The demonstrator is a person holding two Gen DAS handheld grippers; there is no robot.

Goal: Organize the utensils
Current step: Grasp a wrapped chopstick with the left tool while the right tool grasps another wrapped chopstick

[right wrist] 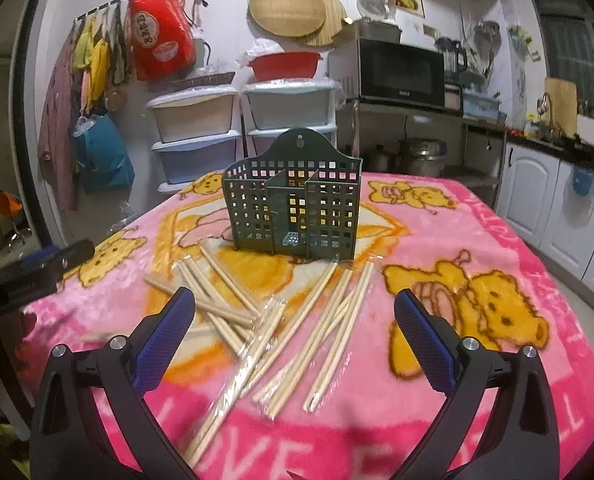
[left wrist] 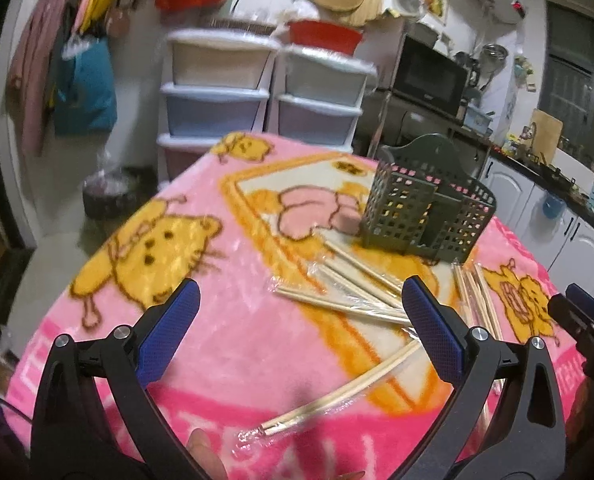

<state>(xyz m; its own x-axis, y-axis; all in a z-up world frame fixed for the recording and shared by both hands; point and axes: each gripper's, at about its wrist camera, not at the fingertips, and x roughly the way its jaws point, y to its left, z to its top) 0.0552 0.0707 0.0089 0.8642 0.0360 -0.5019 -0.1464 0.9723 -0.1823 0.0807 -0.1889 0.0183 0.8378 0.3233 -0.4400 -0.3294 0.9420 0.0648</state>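
A dark green slotted utensil holder [right wrist: 293, 212] stands upright on the pink cartoon blanket [right wrist: 477, 232]; in the left wrist view the holder [left wrist: 425, 208] is at the far right. Several wooden chopsticks [right wrist: 297, 332], some in clear plastic sleeves, lie scattered in front of it. My right gripper [right wrist: 294, 294] hangs open just above this scatter, holding nothing. My left gripper [left wrist: 301, 284] is open too, with a heap of chopsticks [left wrist: 349, 300] by its right finger and one sleeved pair [left wrist: 337, 396] lying between its fingers. Each gripper shows at the edge of the other's view [left wrist: 577, 308] [right wrist: 57, 260].
Stacked plastic drawers [right wrist: 201, 128] and a microwave [right wrist: 401, 72] on a shelf stand behind the table. White cabinets [right wrist: 537, 196] run along the right. Bags and cloths [right wrist: 93, 64] hang on the left wall. A fingertip [left wrist: 205, 452] shows at the bottom of the left wrist view.
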